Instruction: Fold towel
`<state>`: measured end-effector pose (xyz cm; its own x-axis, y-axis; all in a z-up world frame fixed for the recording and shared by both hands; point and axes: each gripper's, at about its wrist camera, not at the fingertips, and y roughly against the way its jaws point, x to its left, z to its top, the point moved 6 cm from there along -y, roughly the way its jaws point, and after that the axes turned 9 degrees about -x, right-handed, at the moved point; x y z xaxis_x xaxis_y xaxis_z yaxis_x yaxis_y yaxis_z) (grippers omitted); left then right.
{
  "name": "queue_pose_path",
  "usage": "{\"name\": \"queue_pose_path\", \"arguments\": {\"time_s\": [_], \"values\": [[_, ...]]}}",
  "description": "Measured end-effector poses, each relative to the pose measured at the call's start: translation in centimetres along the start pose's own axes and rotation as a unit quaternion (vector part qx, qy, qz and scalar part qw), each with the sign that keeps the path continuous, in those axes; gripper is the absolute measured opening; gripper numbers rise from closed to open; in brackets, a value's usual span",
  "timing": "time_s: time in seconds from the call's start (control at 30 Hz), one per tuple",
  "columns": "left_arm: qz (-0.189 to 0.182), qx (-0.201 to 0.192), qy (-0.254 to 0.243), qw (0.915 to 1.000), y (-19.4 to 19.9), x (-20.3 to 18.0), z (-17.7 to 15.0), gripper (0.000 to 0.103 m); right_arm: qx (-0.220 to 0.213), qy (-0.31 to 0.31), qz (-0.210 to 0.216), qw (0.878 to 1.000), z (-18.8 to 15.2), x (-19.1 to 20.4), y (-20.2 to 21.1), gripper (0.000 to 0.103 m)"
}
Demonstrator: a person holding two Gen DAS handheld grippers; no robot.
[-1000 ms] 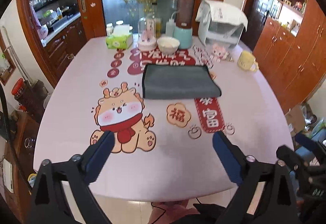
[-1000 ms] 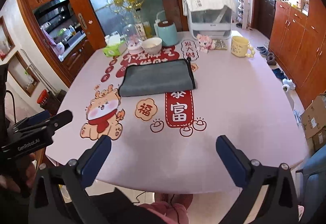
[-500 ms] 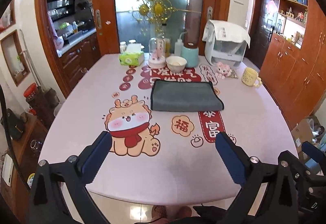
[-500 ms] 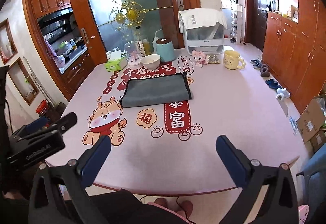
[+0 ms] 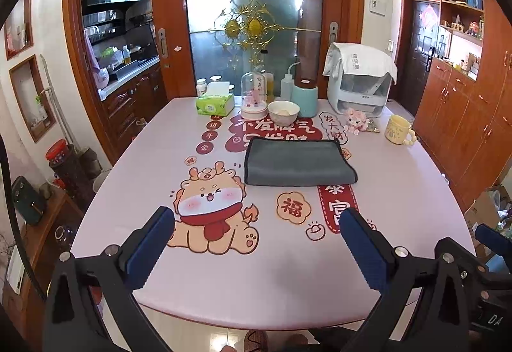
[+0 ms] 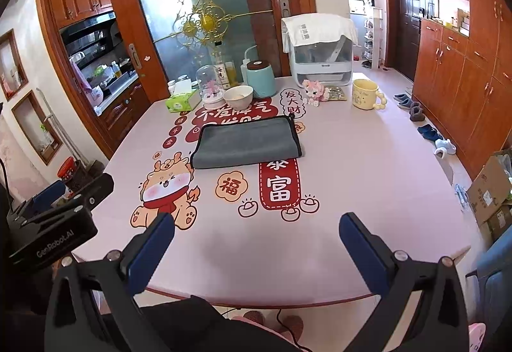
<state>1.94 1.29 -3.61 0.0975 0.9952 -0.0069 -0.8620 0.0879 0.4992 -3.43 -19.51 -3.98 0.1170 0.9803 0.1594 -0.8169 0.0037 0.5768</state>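
Note:
A grey towel (image 5: 296, 162) lies flat in a folded rectangle on the pink table (image 5: 400, 185), past the middle; it also shows in the right wrist view (image 6: 248, 140). My left gripper (image 5: 256, 225) is open and empty, held back over the table's near edge, far from the towel. My right gripper (image 6: 256, 232) is open and empty too, over the near edge. The left gripper's body shows at the left of the right wrist view (image 6: 54, 224).
At the table's far end stand a green tissue box (image 5: 215, 104), a glass dome (image 5: 254, 96), a white bowl (image 5: 283, 112), a teal canister (image 5: 305, 99), a white appliance (image 5: 360, 83), a pink toy (image 5: 355, 123) and a yellow mug (image 5: 398, 129). Wooden cabinets (image 5: 473, 115) line the right.
Both grippers have drawn back and tilted up, so the table and towel look farther and more of the room shows. The towel has not moved. Both grippers stay open.

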Motion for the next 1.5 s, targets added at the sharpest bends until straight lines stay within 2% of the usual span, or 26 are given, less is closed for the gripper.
{"name": "queue_pose_path", "arguments": {"time_s": [0.63, 1.5], "values": [[-0.012, 0.006, -0.022, 0.9997, -1.3, -1.6, 0.0, 0.103, 0.033, -0.015, -0.001, 0.999, -0.5, -1.1, -2.0, 0.103], [-0.004, 0.008, -0.024, 0.9997, -0.9, 0.4, -0.5, 0.103, 0.045, -0.012, 0.010, 0.999, -1.1, 0.5, -2.9, 0.103]]}}
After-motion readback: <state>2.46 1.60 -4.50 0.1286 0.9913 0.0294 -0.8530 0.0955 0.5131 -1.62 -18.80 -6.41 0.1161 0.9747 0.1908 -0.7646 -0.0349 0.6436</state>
